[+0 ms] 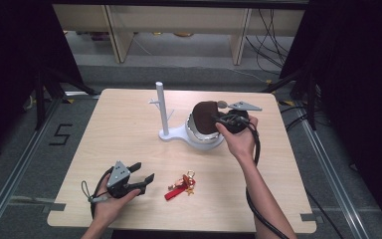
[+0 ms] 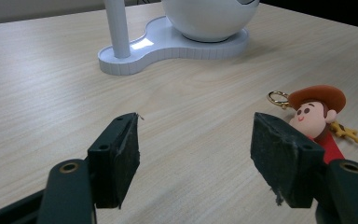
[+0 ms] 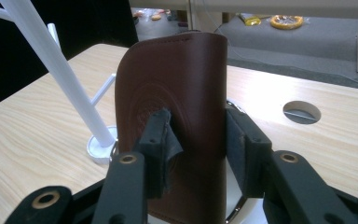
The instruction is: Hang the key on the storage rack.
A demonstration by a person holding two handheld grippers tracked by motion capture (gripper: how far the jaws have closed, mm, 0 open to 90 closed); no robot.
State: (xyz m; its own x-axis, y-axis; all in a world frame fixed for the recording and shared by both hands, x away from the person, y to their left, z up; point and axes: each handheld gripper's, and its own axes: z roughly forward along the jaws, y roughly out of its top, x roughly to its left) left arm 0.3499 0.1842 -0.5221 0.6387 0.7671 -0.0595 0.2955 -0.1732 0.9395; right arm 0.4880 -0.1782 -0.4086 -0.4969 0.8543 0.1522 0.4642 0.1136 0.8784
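right gripper (image 3: 198, 140): pinching the brown leather case (image 3: 177, 93), a pad pressed on each side, case standing upright
leather case spot: right over the white bowl (image 1: 204, 139) of the white stand (image 1: 171, 134), just beside its pole (image 1: 162, 107)
left gripper (image 2: 196, 154): jaws spread wide, nothing in them, low over the table (image 1: 129, 124), well apart from the stand
cowboy keychain (image 2: 319, 114): flat on the table just beside the left gripper, on the near side of the stand
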